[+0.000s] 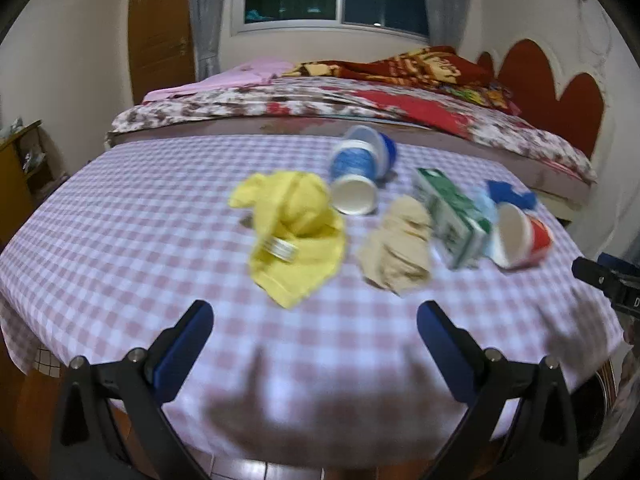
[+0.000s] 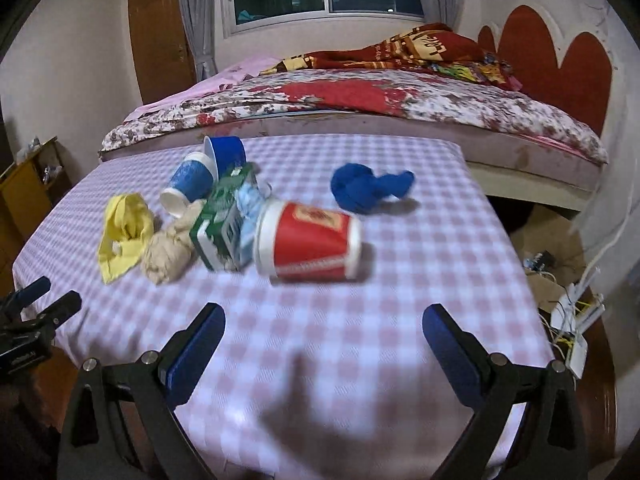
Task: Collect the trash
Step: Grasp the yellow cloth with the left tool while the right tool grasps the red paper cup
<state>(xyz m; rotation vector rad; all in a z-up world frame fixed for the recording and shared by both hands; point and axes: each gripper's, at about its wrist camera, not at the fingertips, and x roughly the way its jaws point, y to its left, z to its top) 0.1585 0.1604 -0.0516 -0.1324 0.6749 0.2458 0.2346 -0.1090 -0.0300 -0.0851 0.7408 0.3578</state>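
While both grippers, left [image 1: 314,322] and right [image 2: 322,326], hover wide open and empty at the near edge, the red cup [image 2: 308,242] lies mid-table: light, crushable, best pinched gently across its rim.

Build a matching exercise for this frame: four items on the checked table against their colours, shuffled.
Things:
1. carton
2. rag
3. cup lying nearest the right tongs
4. crumpled cloth at far left

Colours:
A. red
B. yellow
C. green
D. blue

Pairs: 1-C, 2-D, 3-A, 4-B
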